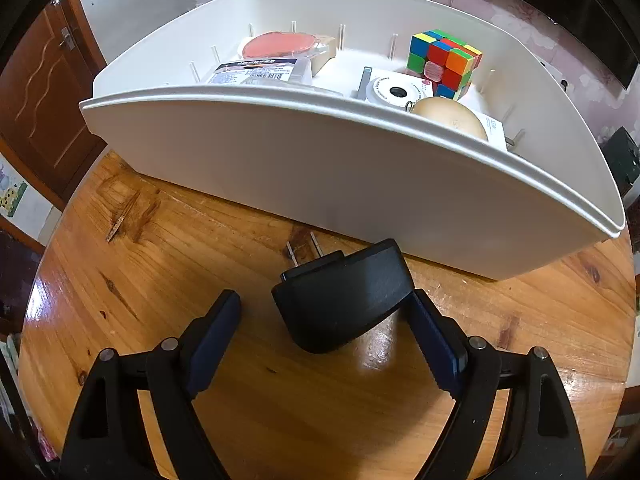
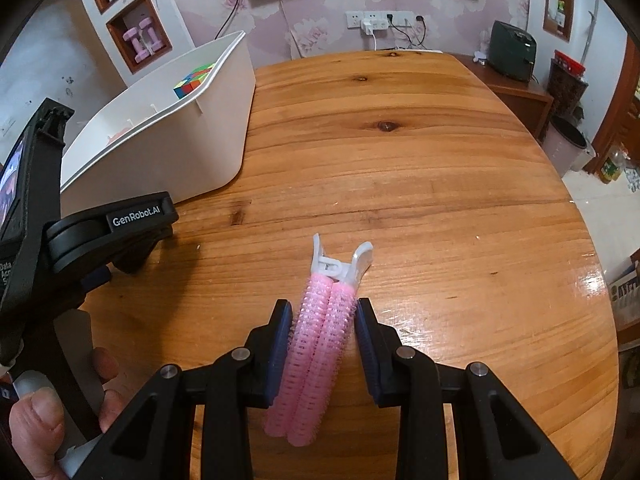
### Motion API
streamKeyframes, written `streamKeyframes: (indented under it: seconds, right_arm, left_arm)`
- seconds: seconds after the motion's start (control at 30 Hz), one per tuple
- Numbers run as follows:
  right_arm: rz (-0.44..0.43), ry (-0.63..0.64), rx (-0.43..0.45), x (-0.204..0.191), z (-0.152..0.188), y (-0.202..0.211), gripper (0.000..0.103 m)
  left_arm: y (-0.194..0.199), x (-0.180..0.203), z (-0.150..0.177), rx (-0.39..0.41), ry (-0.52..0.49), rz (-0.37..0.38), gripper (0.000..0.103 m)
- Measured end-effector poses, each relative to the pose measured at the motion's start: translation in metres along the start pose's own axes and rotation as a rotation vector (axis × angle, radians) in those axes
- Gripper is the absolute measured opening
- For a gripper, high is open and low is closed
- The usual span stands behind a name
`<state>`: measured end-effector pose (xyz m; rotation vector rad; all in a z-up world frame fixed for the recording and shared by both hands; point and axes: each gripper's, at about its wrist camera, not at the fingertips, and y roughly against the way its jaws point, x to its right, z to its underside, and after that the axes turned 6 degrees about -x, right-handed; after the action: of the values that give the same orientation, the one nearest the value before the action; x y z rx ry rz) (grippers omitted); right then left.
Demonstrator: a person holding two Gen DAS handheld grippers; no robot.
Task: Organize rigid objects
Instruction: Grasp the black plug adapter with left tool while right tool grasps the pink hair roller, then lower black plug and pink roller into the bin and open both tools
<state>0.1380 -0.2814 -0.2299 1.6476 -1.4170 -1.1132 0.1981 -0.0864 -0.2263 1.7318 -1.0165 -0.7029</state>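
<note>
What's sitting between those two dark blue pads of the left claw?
A black plug adapter, lying on the wooden table between the left gripper pads, leaning against one pad, seen in the left wrist view.

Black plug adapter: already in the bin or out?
Out. The black plug adapter lies on the wooden table, in front of the white bin.

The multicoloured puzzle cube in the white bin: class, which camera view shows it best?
The left wrist view: the multicoloured puzzle cube shows several faces inside the white plastic bin. The right wrist view shows only its top above the rim.
</note>
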Motion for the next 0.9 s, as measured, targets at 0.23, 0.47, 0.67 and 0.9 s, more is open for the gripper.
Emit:
streamKeyframes:
  seconds: [0.23,0.47,0.67,0.9]
  right_arm:
    - [0.013,0.023,0.020,-0.002,0.002,0.000,0.033]
    - [0.014,0.030,0.026,-0.002,0.004,0.000,0.033]
    - [0.015,0.037,0.015,-0.005,0.006,0.001,0.031]
    - [-0.016,0.059,-0.013,-0.020,0.009,0.006,0.029]
  left_arm:
    - [0.006,0.007,0.007,0.019,-0.066,0.019,0.067]
    - [0.009,-0.001,0.011,0.021,-0.116,0.038,0.067]
    - [0.030,-0.027,0.013,0.038,-0.157,0.074,0.067]
    - [0.079,-0.065,0.006,0.076,-0.182,0.143,0.067]
